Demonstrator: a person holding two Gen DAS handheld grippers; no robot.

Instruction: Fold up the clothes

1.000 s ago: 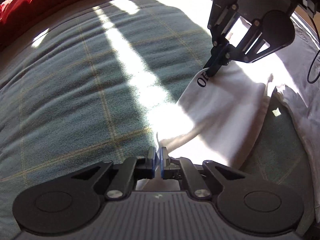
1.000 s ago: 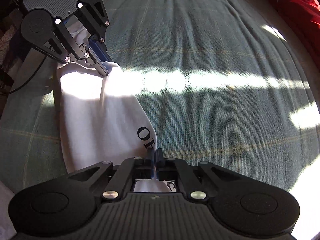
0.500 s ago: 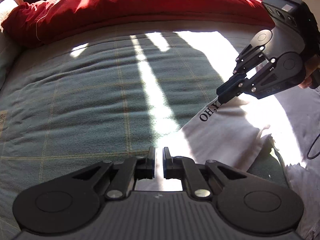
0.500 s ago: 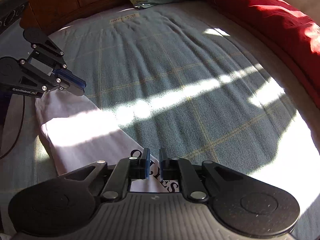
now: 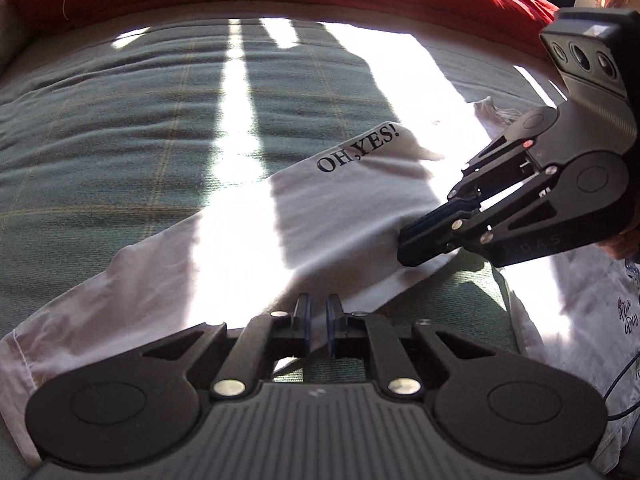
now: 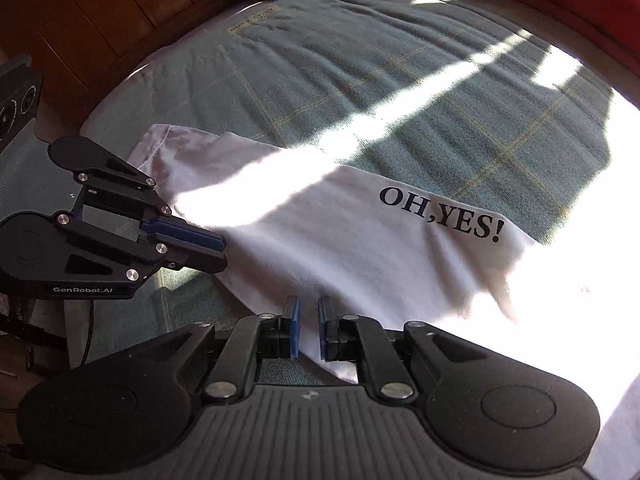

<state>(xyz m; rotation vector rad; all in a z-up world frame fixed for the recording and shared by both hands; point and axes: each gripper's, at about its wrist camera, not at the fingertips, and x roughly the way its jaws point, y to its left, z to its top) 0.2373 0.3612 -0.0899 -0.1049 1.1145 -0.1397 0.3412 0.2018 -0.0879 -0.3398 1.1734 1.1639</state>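
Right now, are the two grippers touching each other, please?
Apart. The left wrist view shows bare shirt between the left gripper and the right gripper.

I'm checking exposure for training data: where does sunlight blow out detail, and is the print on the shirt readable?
Left wrist view: a sun band washes out the white shirt and part of the green bedspread; the "OH,YES!" print stays sharp. Right wrist view: glare erases the shirt's right edge; print legible; fisheye bends the bed's edges.
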